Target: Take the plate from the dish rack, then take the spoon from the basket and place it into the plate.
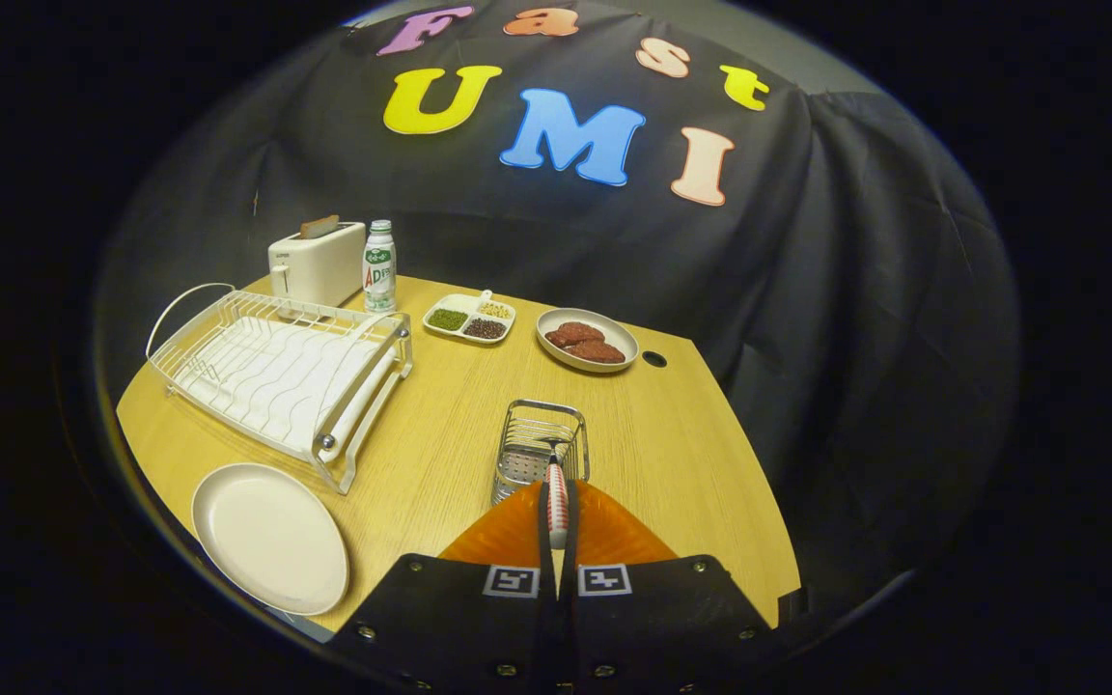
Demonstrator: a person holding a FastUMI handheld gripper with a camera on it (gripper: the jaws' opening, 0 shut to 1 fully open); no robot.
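Note:
My gripper (557, 502) is shut on the spoon (557, 497), whose red-and-white patterned handle stands pinched between the two fingers. Its tip reaches up over the small wire basket (539, 446), which stands just ahead of the fingers on the wooden table (450, 425). The empty white plate (268, 536) lies flat on the table to the left of the fingers, near the front edge. Behind the plate sits the white wire dish rack (276, 376), with nothing in it.
At the back of the table stand a white toaster (317, 263) and a small bottle (379, 266). A divided dish (470, 319) of grains and a bowl (587, 340) of brown patties lie beyond the basket. A cable hole (653, 358) is near the right edge.

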